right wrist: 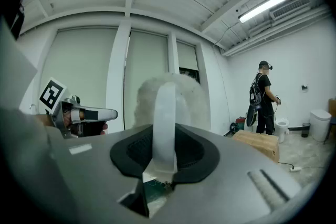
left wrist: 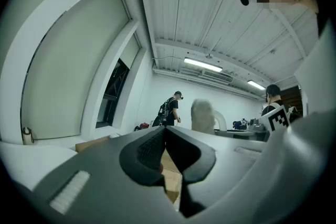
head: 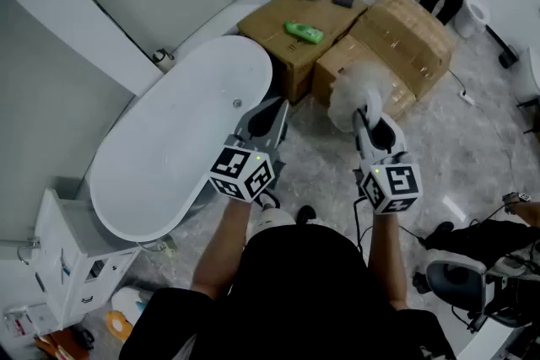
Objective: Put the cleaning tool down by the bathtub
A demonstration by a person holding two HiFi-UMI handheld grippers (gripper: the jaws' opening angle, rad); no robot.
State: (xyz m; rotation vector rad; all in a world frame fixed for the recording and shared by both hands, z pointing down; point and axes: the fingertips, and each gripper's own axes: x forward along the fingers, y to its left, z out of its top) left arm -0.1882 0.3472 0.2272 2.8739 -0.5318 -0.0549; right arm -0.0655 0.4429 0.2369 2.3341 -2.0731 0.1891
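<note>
The right gripper (head: pixel 372 129) clamps the handle of a fluffy white cleaning tool (head: pixel 358 90), held up beside cardboard boxes (head: pixel 405 38). The left gripper (head: pixel 268 119), jaws together, hovers at the white bathtub (head: pixel 118 149) end. A green bottle (head: pixel 304 32) lies on one box.

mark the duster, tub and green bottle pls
duster (head: pixel 359 93): head view, on its fluffy head.
tub (head: pixel 173 143): head view, on the bare inner floor.
green bottle (head: pixel 304 32): head view, on the middle of its body.
</note>
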